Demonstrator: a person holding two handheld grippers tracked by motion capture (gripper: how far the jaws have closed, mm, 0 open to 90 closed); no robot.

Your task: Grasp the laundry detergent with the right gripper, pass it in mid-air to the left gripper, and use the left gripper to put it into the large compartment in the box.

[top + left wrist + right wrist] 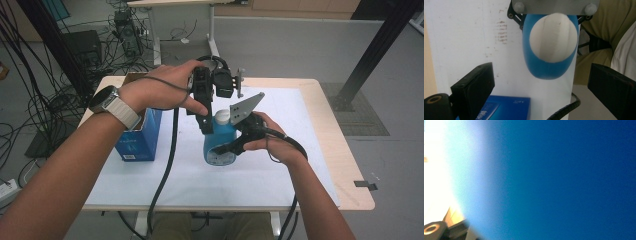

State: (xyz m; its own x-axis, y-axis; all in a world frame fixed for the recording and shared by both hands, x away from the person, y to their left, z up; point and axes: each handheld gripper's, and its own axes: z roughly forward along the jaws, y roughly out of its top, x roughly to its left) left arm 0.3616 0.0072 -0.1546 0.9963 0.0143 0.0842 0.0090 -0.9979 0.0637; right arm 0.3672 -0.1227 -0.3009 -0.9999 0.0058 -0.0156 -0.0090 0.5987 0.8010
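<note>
White sheeting covered the top of the wooden table (345,165), and beyond its far edge dark cables lay tangled on a grey floor. Toward the table's left side stood a blue box (140,135), a carton printed with pale lettering; its brown top flaps were open, but what it held could not be made out. Near the middle of the sheet stood a blue bottle (218,142) with a white cap (222,117), upright, well apart from the box. The bottle's body was a smooth, rounded, saturated blue plastic with a paler label patch low on its front; whether it held anything could not be told through the opaque wall. Seen from directly above in the left gripper view, the cap (553,37) was a ribbed off-white oval sitting on the blue shoulder.

The right gripper (235,145) was clamped on the bottle's body from the person's right side, its jaws pressed against the plastic, and its own camera saw blurred blue at very close range. The left gripper (206,120) hung just above the cap pointing down, its two black jaws spread wide with the cap between and below them, not touching it.
</note>
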